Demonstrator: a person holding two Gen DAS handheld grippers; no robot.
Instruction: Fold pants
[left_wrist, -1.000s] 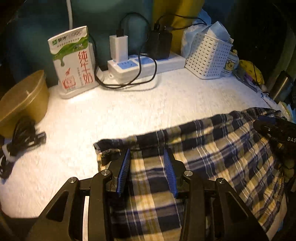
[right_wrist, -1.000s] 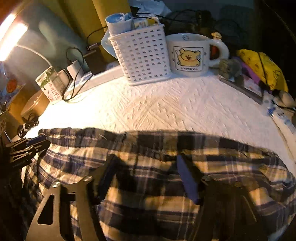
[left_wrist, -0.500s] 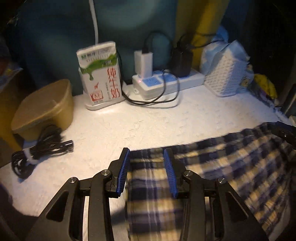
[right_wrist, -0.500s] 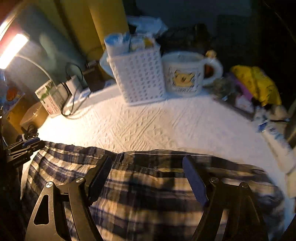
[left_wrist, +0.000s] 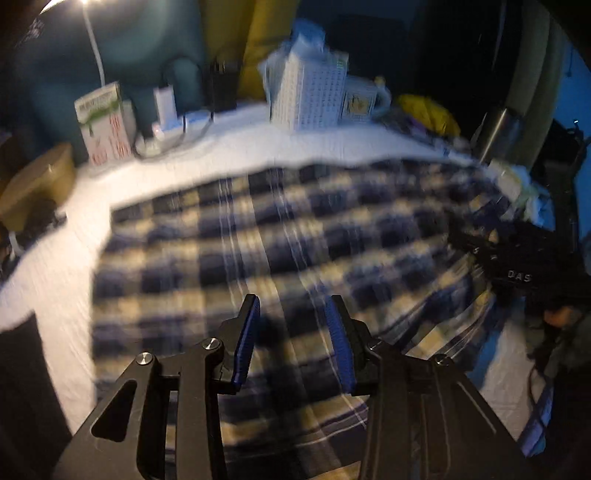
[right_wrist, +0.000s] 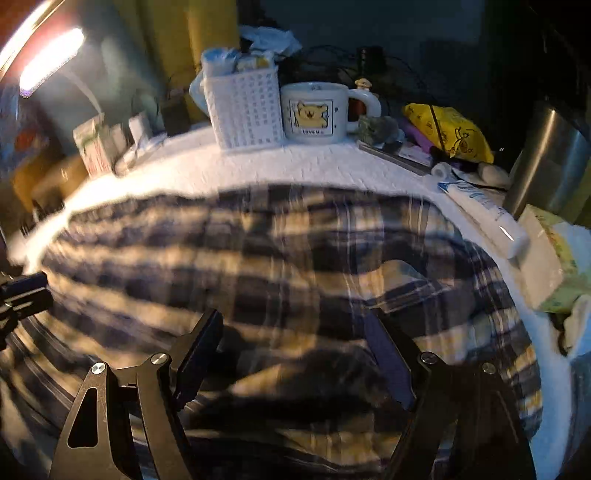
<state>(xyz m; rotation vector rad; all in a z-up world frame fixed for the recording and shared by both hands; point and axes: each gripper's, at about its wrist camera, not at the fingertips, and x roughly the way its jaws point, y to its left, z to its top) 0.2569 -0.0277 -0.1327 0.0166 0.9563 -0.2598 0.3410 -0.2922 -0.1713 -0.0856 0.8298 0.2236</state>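
The plaid pants (left_wrist: 280, 236) lie spread flat over the near half of the white textured table (left_wrist: 236, 147), their far edge running left to right below the clutter. At far left stand a milk carton (left_wrist: 103, 125) and a power strip (left_wrist: 173, 125) with chargers; then a white perforated basket (right_wrist: 243, 110), a bear-print mug (right_wrist: 314, 112), a yellow bag (right_wrist: 448, 133) and a toothpaste tube (right_wrist: 484, 214) at right. The left gripper (left_wrist: 291, 332) hangs above the cloth, its blue pads partly apart with nothing pinched. The right gripper (right_wrist: 295, 354) has just been opening; its jaws stand wide over the pants, gripping nothing.
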